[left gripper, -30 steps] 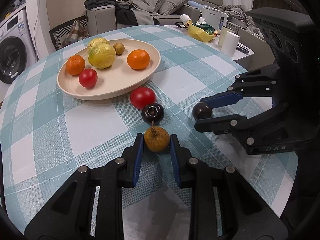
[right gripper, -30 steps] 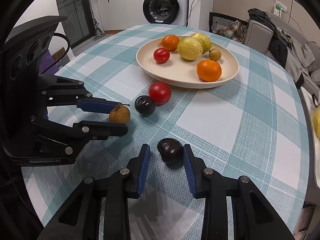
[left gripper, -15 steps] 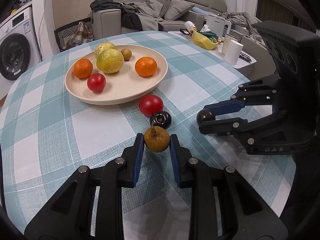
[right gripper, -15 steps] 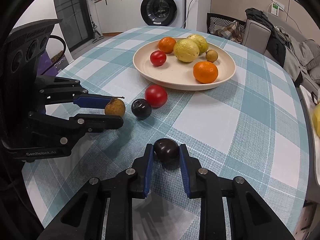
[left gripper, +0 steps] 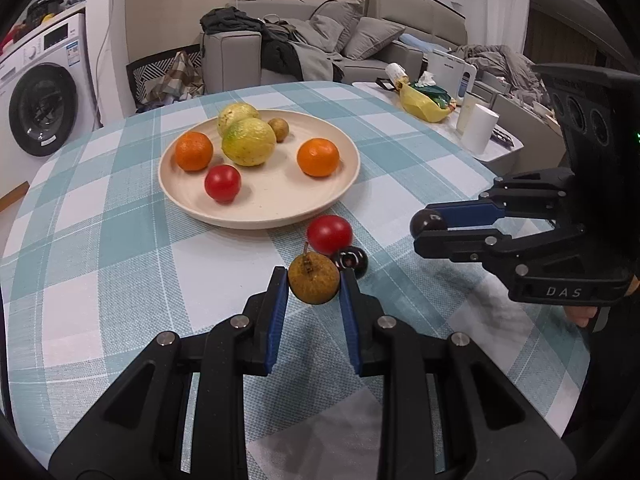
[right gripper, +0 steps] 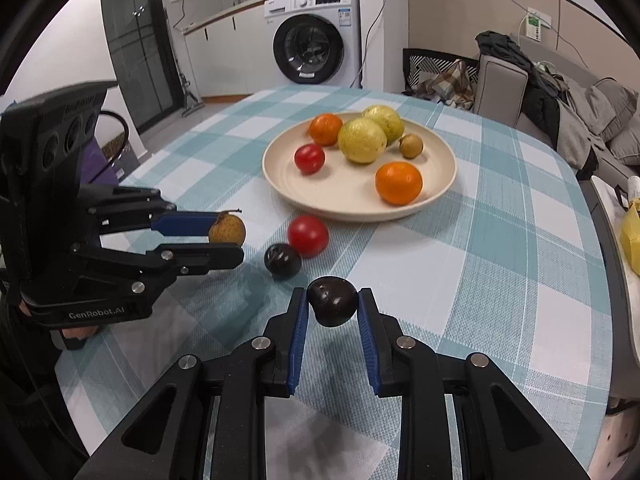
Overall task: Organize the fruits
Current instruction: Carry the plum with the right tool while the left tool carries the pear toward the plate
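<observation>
My left gripper (left gripper: 314, 280) is shut on a small brown stemmed fruit (left gripper: 314, 278), held just above the checked cloth. In the right wrist view that fruit (right gripper: 227, 229) shows between the left gripper's blue pads. My right gripper (right gripper: 332, 300) is shut on a dark purple fruit (right gripper: 332, 301), also lifted off the cloth. The left wrist view shows this fruit (left gripper: 427, 222) at the tips of the right gripper. A red tomato (left gripper: 329, 234) and a dark plum (left gripper: 352, 261) lie on the cloth beside the cream plate (left gripper: 260, 216).
The plate (right gripper: 440, 196) holds two oranges, two yellow-green fruits, a tomato and a small brown fruit. A side table with a yellow bag (left gripper: 420, 104) and a white cup (left gripper: 478, 132) stands beyond the right edge. A washing machine (right gripper: 316, 40) and a sofa (left gripper: 320, 48) are behind.
The right gripper closed on the dark purple fruit and lifted it. The left gripper rose with the brown fruit, and both views tilted up toward the room.
</observation>
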Demonstrator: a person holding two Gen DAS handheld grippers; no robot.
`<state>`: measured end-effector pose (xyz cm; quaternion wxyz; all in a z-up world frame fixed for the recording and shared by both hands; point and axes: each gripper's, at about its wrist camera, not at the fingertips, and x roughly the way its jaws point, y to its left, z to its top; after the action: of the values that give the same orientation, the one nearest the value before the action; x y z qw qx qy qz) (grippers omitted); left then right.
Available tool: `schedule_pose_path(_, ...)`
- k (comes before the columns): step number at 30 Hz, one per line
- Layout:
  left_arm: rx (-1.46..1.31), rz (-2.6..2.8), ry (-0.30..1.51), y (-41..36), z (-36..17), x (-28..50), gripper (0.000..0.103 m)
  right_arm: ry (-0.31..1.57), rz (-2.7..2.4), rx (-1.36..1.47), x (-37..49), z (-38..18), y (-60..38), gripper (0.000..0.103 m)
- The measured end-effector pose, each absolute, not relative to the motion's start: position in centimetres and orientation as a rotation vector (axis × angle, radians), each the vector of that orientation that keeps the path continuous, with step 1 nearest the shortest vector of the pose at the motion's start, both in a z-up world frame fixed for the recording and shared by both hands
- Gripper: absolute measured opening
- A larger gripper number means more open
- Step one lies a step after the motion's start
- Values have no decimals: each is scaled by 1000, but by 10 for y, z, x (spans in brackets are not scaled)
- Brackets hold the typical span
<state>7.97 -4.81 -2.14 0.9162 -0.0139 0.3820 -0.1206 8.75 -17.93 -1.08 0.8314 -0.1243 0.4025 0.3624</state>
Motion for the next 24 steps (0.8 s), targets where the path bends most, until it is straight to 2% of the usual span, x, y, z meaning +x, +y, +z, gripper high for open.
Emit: schedule_pose_path(24,-75,-118,686,-23,-2,84,23,760,739,-135,98,0,-167,26)
